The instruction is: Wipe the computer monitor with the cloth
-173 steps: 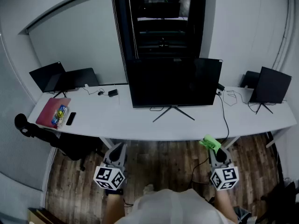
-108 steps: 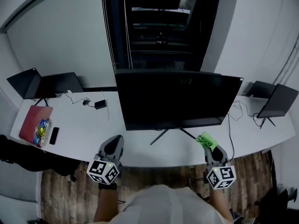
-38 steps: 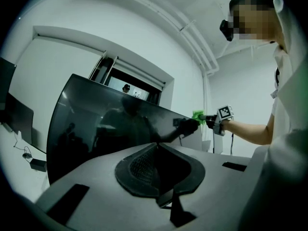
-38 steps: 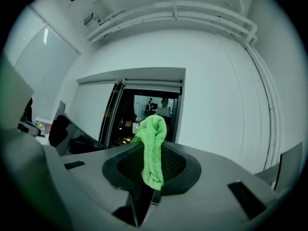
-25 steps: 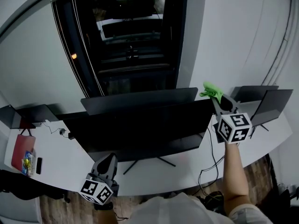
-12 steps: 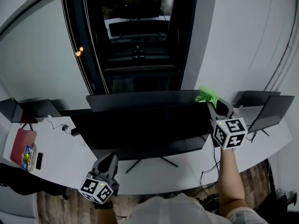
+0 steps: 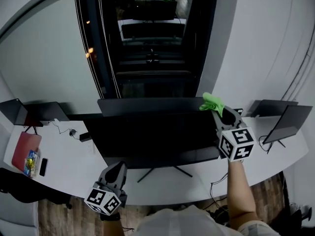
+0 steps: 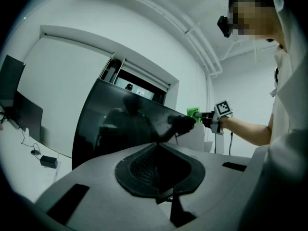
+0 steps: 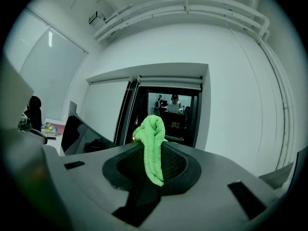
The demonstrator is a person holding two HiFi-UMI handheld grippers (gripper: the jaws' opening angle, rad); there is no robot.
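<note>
Jaws on the left gripper are pressed together with nothing in them. It hangs low by the front edge of the white surface, well apart from the screen. My guess is it's just parked out of the way, since wiping is a one-gripper job.

Moving right, the big dark computer monitor stands on its splayed stand in the middle of the surface, screen facing the person.

Over at its top right corner, the right gripper is raised on an outstretched arm, jaws clamped on the green cloth. A bunched wad of it sticks out past the tips, which looks deliberate: soft fabric meets the glass, not hard plastic. The cloth sits right at the monitor's upper edge, though I can't tell if it's actually touching. Starting high at a corner makes sense for sweeping across and working down. I'd say the wipe itself hasn't really got going.
</note>
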